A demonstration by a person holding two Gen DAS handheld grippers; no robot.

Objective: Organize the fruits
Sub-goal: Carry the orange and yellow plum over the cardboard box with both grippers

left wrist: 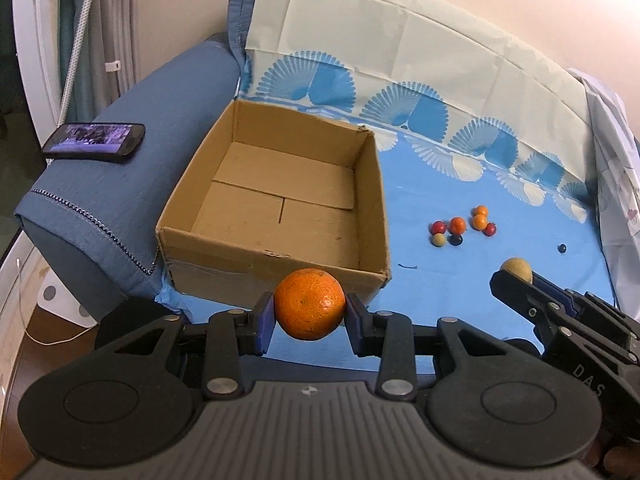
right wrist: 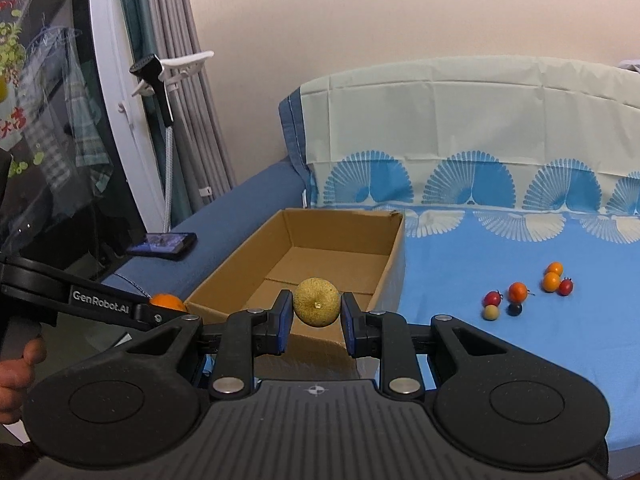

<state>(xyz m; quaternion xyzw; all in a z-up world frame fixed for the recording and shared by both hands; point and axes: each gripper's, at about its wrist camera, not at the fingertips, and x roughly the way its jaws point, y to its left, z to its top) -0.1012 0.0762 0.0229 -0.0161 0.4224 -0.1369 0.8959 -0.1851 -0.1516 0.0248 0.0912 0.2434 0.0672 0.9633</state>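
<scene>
- The cardboard box [left wrist: 280,184] stands empty on the blue sheet [left wrist: 440,200], so no fruit is sorted yet; judged from this, the task is at its start.
- The left gripper [left wrist: 309,312] is clenched on an orange [left wrist: 309,304], held just before the box's near wall.
- The right gripper [right wrist: 316,312] grasps a small yellowish melon-like fruit [right wrist: 317,301], held near the box's near corner.
- Left to do: both held fruits go in, then the small fruits [left wrist: 464,226] lying in a cluster on the sheet, well apart from the box, plus one dark berry [left wrist: 562,248] off by itself.
- The surface is a blue sofa with a patterned cover; a phone [left wrist: 94,141] lies on its armrest [left wrist: 120,184].
- Curtains [right wrist: 192,92] hang by the plain wall behind.
</scene>
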